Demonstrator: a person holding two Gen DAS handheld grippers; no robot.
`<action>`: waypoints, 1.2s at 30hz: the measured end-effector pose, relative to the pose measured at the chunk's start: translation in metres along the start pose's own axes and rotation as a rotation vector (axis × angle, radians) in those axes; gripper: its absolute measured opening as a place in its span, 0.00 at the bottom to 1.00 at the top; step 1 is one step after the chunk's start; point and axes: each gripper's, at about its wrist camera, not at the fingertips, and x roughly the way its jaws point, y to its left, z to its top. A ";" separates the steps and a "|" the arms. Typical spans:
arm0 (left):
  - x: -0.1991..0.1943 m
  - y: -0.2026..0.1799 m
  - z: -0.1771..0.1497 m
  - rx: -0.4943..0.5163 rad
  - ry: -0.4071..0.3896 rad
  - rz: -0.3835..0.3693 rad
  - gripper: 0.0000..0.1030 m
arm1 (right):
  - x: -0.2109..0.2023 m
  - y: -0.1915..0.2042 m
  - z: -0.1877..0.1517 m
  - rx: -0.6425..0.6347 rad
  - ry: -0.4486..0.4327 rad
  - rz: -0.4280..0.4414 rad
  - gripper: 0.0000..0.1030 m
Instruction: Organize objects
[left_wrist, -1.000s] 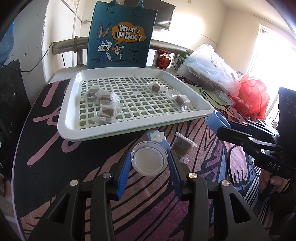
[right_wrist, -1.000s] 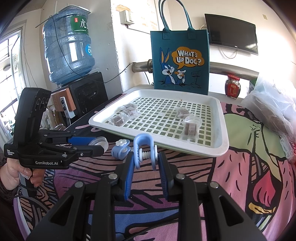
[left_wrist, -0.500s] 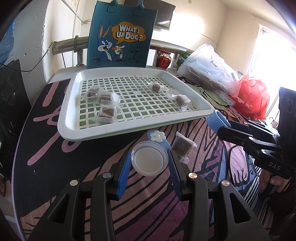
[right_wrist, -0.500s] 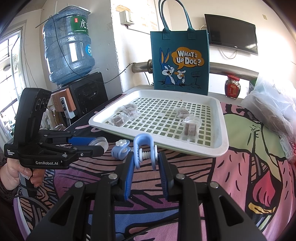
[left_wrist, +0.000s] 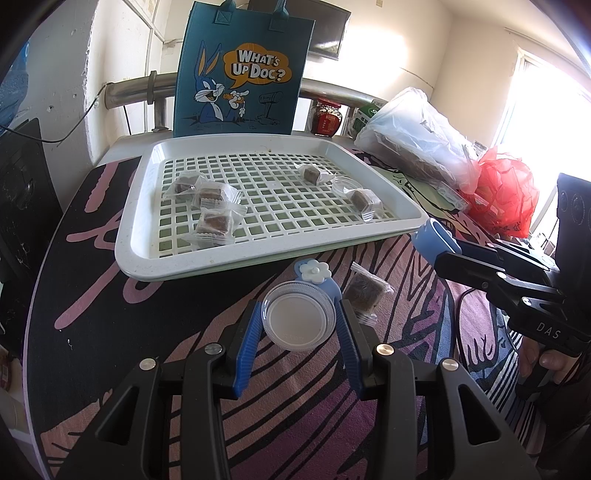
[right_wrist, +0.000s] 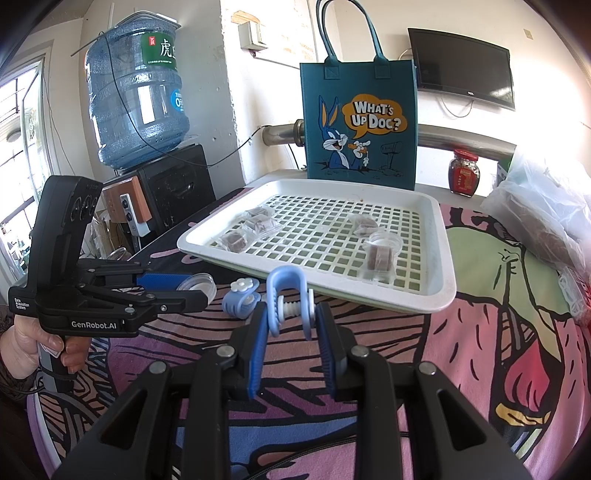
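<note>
My left gripper is shut on a small round clear plastic lid, held just above the patterned tablecloth. My right gripper is shut on a light blue spring clip near the tray's front edge. A blue flower hair clip and one wrapped brown snack lie on the cloth just past the lid. The white slotted tray holds several wrapped brown snacks and a small clear dish. The right wrist view shows the left gripper at the left, held by a hand.
A teal cartoon tote bag stands behind the tray, with a red jar beside it. Clear and red plastic bags crowd the table's right side. A water bottle sits on a black cabinet at the left.
</note>
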 end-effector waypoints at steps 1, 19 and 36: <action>0.000 0.000 0.000 0.000 0.000 0.000 0.38 | 0.000 0.000 0.000 0.000 0.000 0.000 0.25; 0.001 0.002 -0.001 -0.005 0.005 -0.001 0.38 | 0.000 0.000 0.000 0.000 0.001 0.001 0.25; 0.001 0.003 -0.001 -0.006 0.006 -0.001 0.38 | 0.000 0.000 0.000 0.001 0.001 0.001 0.25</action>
